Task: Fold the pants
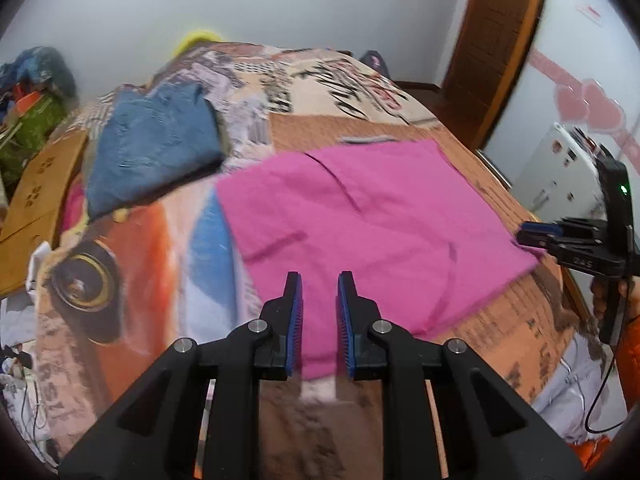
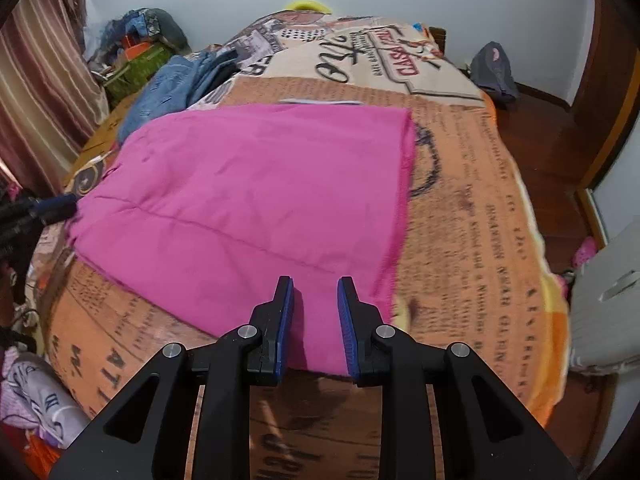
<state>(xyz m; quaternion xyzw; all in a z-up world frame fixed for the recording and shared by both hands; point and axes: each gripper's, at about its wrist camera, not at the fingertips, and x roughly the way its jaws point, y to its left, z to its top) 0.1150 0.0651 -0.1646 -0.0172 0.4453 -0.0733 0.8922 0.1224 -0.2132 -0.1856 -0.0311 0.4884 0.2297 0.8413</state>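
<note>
Pink pants (image 1: 360,216) lie folded flat on the printed bedspread (image 1: 132,264); they also show in the right wrist view (image 2: 256,200). My left gripper (image 1: 319,280) is open, its fingers straddling the near pink edge. My right gripper (image 2: 315,284) is open over the near corner of the pants. The right gripper shows in the left wrist view (image 1: 528,236) at the pants' right corner. The left gripper shows in the right wrist view (image 2: 60,206) at the pants' left edge.
Folded blue jeans (image 1: 156,140) lie at the back left of the bed, also in the right wrist view (image 2: 176,84). A clutter pile (image 2: 136,36) stands by the wall. A white appliance (image 1: 560,168) and a wooden door frame (image 1: 500,40) are to the right.
</note>
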